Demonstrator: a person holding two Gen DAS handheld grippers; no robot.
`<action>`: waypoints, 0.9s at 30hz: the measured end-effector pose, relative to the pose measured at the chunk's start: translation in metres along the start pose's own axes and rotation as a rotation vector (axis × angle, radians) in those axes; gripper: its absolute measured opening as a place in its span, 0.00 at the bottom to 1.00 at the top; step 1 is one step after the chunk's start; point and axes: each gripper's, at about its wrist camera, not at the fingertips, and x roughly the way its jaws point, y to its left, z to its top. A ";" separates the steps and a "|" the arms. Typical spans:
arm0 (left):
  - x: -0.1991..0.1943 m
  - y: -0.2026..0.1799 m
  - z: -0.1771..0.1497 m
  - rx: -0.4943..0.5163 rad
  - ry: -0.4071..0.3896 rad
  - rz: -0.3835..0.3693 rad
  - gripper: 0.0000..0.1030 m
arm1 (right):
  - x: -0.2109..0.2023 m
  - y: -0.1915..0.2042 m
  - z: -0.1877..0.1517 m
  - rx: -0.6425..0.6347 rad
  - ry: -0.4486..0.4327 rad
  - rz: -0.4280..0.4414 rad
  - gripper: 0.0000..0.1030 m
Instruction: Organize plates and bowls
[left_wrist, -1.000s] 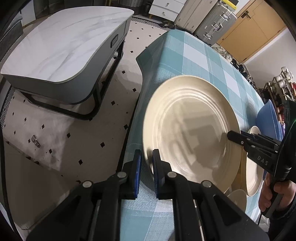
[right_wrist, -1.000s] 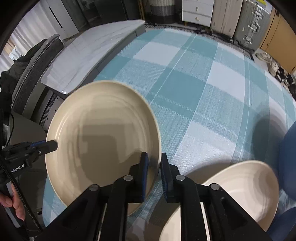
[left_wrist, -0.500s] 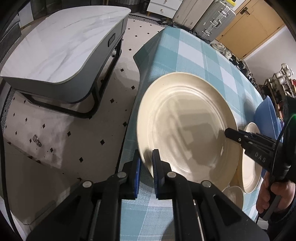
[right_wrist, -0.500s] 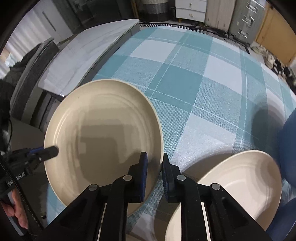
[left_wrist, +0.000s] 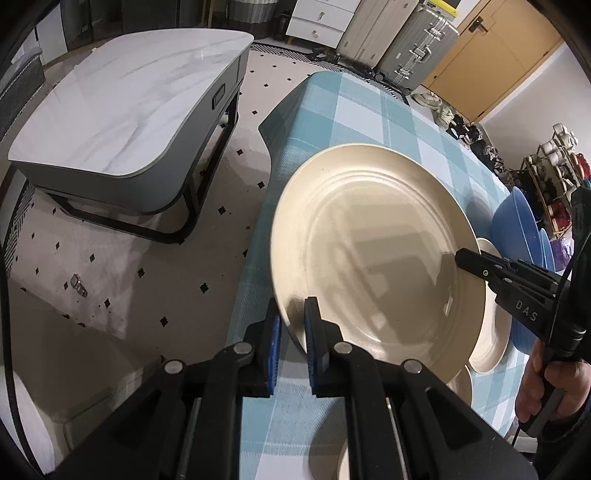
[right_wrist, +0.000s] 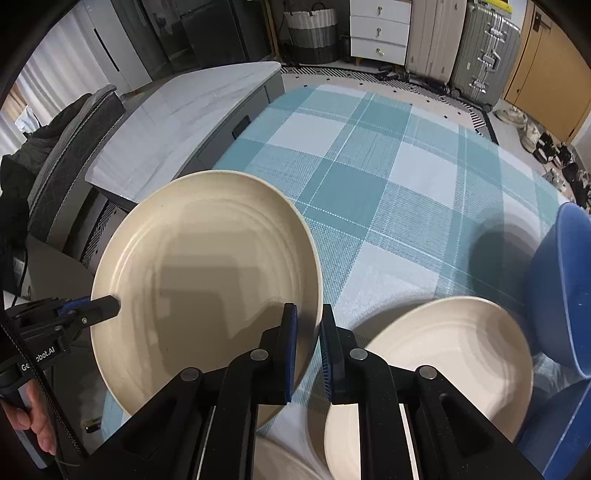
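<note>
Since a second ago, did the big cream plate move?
Yes. The big cream plate, pinched at opposite rims by both hand-held grippers, has come up off the checked tablecloth; its far rim sits nearer the tablecloth's edge in the left wrist view.

A pale tiled floor with small black diamond insets runs under a low coffee table with a white marble-look top and a dark metal frame, which stands beside a table covered in a teal-and-white checked cloth. Along the far wall stand a white chest of drawers, two hard-shell suitcases (one beige, one grey-green) and wooden doors, with shoes scattered on the floor nearby. A dark padded chair draped with clothing sits at the left.
</note>
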 end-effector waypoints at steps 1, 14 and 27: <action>-0.003 -0.001 -0.002 0.002 -0.005 0.001 0.09 | -0.004 0.001 -0.002 -0.005 -0.004 -0.001 0.11; -0.033 -0.019 -0.061 0.032 -0.028 0.007 0.10 | -0.052 0.011 -0.071 -0.010 -0.059 -0.005 0.11; -0.029 -0.033 -0.128 0.076 -0.018 0.023 0.11 | -0.064 0.010 -0.160 0.009 -0.081 -0.015 0.11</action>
